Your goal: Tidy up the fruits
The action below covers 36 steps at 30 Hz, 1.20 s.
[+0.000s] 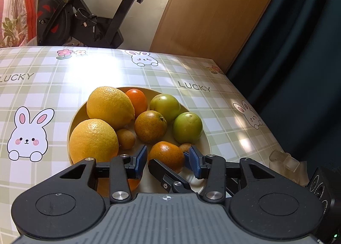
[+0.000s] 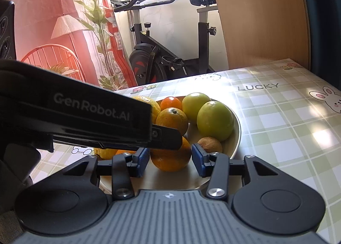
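Plate [image 1: 213,148]: on the checked table [image 1: 234,120], piled with fruit.
Orange [image 1: 167,155]: at the plate's near edge.
Left gripper [image 1: 168,157]: jaws wide, straddling the orange.
Right gripper [image 2: 170,156]: jaws wide around the same orange, not touching.

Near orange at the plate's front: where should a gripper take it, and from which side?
Grip the near orange across its widest middle, coming from the plate's near rim. It is round, with open plate in front, while the brown fruit and other fruit crowd behind. The right gripper already straddles it, jaws open; the left gripper is open there too.
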Each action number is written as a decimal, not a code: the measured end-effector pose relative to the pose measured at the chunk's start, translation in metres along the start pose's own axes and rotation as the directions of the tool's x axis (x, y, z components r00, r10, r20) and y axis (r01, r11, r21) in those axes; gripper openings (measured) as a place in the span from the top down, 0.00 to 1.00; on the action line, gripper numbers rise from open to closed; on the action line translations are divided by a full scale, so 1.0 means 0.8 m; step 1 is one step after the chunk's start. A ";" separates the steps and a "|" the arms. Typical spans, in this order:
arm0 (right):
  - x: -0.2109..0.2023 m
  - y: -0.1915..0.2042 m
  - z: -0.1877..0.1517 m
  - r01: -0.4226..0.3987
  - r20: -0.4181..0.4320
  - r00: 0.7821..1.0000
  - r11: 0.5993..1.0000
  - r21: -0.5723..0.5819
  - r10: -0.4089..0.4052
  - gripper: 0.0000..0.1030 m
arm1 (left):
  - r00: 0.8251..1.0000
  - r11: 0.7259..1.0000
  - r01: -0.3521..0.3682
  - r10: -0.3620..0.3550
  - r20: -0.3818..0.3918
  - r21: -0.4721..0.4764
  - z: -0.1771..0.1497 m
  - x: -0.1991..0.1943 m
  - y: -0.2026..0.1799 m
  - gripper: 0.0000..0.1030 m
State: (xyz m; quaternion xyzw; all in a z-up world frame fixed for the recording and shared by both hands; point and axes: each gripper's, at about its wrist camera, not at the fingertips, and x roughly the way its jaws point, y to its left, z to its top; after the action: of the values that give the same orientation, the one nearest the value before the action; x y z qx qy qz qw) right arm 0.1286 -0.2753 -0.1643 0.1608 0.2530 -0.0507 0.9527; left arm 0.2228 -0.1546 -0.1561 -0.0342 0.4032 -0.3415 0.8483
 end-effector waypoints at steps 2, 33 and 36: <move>0.001 0.000 0.000 -0.001 -0.003 1.000 1.000 0.002 0.001 0.54 | 1.000 1.000 -0.008 0.008 0.021 -0.004 0.001 -0.011 0.002 0.49; -0.079 0.014 0.063 0.021 0.092 0.995 1.000 0.019 -0.023 0.04 | 0.879 0.947 -0.320 0.300 0.371 -0.007 0.008 -0.219 0.010 0.09; -0.106 0.025 0.081 -0.015 0.105 0.994 0.999 0.046 0.010 0.00 | 0.861 0.950 -0.311 0.289 0.418 -0.016 0.010 -0.244 0.002 0.08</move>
State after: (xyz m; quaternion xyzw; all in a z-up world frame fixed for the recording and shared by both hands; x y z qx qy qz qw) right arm 0.0893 -0.2769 -0.0632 0.1818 0.2002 -0.0591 0.9609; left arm 0.1432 -0.0367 -0.0222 -0.0208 0.2048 -0.2004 0.9578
